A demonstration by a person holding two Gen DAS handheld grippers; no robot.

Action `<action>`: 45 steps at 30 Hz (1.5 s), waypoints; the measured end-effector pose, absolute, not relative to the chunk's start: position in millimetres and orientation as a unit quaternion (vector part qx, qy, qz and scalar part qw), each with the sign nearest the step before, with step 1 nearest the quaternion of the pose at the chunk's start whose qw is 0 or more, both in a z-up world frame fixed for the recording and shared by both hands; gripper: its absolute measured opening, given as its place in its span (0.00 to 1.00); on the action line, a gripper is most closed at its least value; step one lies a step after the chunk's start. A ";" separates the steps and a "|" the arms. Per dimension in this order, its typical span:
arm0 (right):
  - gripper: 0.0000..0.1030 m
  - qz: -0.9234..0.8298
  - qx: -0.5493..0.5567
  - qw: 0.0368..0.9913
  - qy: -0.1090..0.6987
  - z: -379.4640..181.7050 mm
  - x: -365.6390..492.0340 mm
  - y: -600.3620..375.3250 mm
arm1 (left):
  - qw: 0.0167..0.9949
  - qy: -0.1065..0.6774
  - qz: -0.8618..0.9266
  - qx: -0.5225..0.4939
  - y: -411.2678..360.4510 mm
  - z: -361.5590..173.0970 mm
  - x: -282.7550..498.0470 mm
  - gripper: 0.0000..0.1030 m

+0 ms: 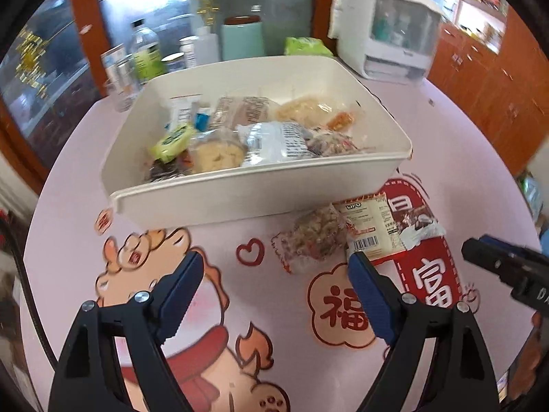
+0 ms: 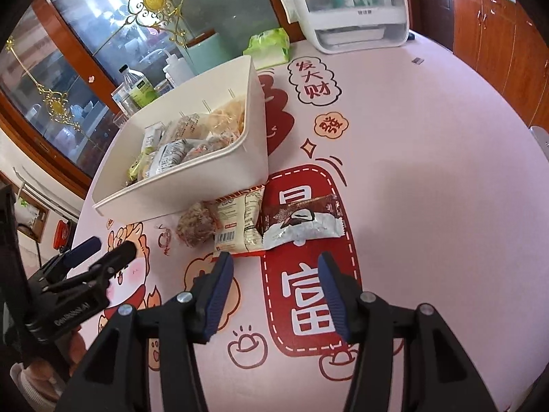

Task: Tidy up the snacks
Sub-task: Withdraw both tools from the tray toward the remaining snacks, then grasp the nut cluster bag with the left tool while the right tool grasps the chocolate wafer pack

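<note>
Pink round tabletop (image 2: 429, 178), printed with red cartoon figures and characters, carries all items, with glass-fronted wooden cabinets behind it. Three loose snack packets lie side by side on the table, just in front of the near wall of a white rectangular plastic bin (image 1: 260, 192): a clear-wrapped grain-coloured rice cake (image 1: 314, 237), a cream packet with a barcode (image 1: 372, 226), and a brown-and-silver wrapper (image 2: 302, 221) torn open at one end. The bin already holds a heap of mixed wrapped snacks (image 1: 260, 134). Left gripper (image 1: 274, 267) hovers above the table near the rice cake, blue-padded jaws spread wide with nothing between them. Right gripper (image 2: 274, 267) points at the barcode packet and brown wrapper, jaws parted and empty. Beyond the bin stand a green tissue pack (image 2: 269, 48), bottles (image 1: 145, 51), and a white appliance with a clear cover (image 2: 353, 3).
</note>
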State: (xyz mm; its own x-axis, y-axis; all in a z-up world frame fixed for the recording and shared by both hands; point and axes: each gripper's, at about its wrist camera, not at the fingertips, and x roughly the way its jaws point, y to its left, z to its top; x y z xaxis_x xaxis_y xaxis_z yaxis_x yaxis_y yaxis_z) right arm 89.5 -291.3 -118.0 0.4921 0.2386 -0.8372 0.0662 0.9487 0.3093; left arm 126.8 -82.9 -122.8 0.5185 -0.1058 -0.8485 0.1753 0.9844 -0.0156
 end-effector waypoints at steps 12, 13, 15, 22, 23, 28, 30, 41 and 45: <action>0.51 0.034 0.191 0.819 0.540 -158.9 118.5 -309.7 | 0.846 0.502 -0.143 0.110 -115.8 -161.5 168.1 0.83; 0.51 0.032 0.212 0.810 0.545 -163.9 120.3 -313.6 | 0.845 0.502 -0.145 0.114 -118.4 -163.0 170.1 0.83; 0.51 0.033 0.254 0.792 0.554 -174.0 123.4 -319.9 | 0.844 0.501 -0.149 0.122 -122.8 -166.6 174.8 0.83; 0.51 0.015 0.336 0.761 0.555 -191.2 142.1 -326.4 | 0.832 0.518 -0.160 0.121 -129.7 -181.8 193.7 0.83; 0.51 0.011 0.338 0.759 0.556 -190.8 145.9 -326.9 | 0.831 0.520 -0.162 0.117 -129.3 -183.1 194.6 0.83; 0.51 -0.017 0.318 0.771 0.551 -187.6 168.0 -323.3 | 0.825 0.528 -0.174 0.098 -127.8 -188.8 200.7 0.83; 0.52 -0.024 0.282 0.784 0.553 -185.3 174.8 -314.5 | 0.822 0.533 -0.177 0.097 -127.0 -192.1 202.7 0.83; 0.44 -0.048 0.077 0.826 0.557 -185.4 174.1 -270.0 | 0.817 0.538 -0.200 0.050 -104.6 -200.8 196.6 0.70; 0.34 -0.050 0.058 0.832 0.549 -185.2 165.4 -269.1 | 0.828 0.515 -0.215 0.051 -102.8 -194.0 182.0 0.45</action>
